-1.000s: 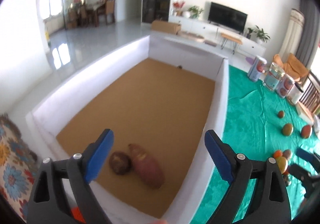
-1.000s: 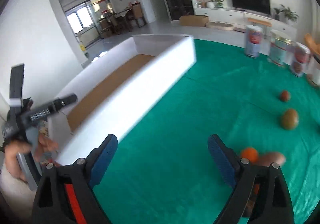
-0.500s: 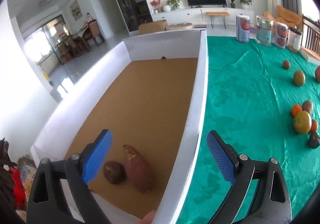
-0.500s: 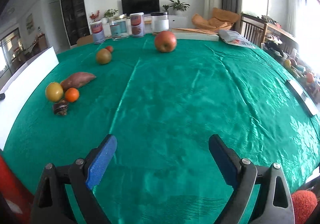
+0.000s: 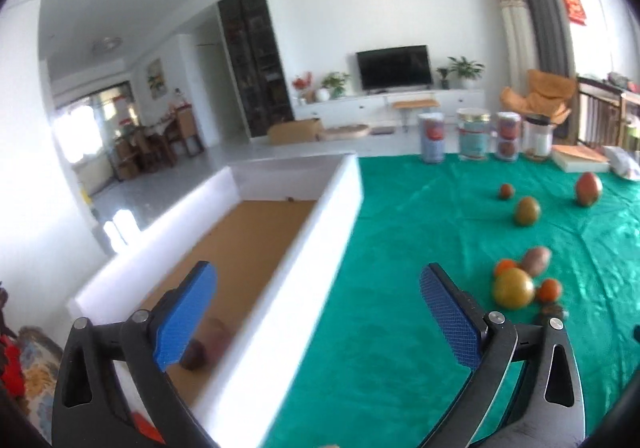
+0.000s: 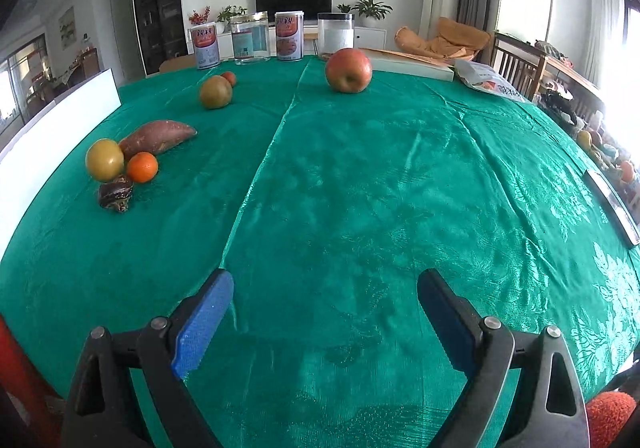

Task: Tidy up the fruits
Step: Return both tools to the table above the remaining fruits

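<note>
Left wrist view has swung rightward since half a second ago: the white box (image 5: 296, 260) now sits at 9 o'clock, its sweet potato and round brown fruit (image 5: 194, 354) blurred behind the left finger. The left claw (image 5: 316, 322) hangs wide and empty astride the box wall and the green counter (image 5: 400, 248). The right claw (image 6: 324, 322), wide and empty too, has levelled low over the cloth. On the counter at 10 o'clock lie a sweet potato (image 6: 158, 136), yellow-green fruit (image 6: 105, 159), orange (image 6: 142, 167) and dark fruit (image 6: 115, 198); an apple (image 6: 348, 70) sits at 12.
</note>
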`<state>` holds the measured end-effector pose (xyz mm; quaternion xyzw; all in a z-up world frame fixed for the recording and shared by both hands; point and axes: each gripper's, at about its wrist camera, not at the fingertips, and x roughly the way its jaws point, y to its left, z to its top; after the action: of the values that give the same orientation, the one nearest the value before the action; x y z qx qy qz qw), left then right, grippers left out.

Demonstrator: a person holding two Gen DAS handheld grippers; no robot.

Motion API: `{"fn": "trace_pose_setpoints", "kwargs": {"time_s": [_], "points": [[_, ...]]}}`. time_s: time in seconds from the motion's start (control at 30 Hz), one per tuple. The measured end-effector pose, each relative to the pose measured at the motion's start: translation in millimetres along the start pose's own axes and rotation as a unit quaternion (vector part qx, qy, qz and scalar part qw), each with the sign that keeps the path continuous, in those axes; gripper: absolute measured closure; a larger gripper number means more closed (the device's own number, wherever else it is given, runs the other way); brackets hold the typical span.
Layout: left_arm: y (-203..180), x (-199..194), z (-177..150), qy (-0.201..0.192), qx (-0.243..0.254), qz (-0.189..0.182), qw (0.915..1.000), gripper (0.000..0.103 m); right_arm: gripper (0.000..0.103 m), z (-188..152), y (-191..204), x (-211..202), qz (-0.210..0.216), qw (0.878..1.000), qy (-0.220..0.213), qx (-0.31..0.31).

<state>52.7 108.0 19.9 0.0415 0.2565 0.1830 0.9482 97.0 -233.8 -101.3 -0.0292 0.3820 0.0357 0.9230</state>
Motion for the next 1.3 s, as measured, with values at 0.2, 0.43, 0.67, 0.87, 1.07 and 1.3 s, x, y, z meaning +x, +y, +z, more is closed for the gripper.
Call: {"fn": "trace_pose_setpoints", "kwargs": {"time_s": [0.2, 0.43, 0.67, 0.87, 1.07, 1.3], "points": [[-78, 34, -58, 0.112, 0.03, -0.125, 0.9853, 0.002, 0.01, -6, 6, 4, 0.004, 1.0, 0.009, -0.012], [-92, 45, -86, 0.138, 0.052, -0.143, 0.9786, 0.002, 0.01, -11, 10, 11, 0.01, 1.0, 0.022, -0.012], [-95, 50, -91, 0.155, 0.061, -0.16, 0.9729, 0.002, 0.0, -14, 7, 14, 0.008, 1.0, 0.022, 0.0], [-102, 48, -95, 0.159, 0.08, -0.166, 0.9699, 0.002, 0.0, -15, 8, 14, 0.007, 1.0, 0.018, 0.0], [-101, 48, -96, 0.161, 0.082, -0.17, 0.9687, 0.002, 0.0, -16, 7, 14, 0.008, 1.0, 0.016, -0.001], [-103, 46, -97, 0.157, 0.086, -0.169, 0.9692, 0.002, 0.0, -14, 8, 14, 0.009, 1.0, 0.016, -0.002]]}}
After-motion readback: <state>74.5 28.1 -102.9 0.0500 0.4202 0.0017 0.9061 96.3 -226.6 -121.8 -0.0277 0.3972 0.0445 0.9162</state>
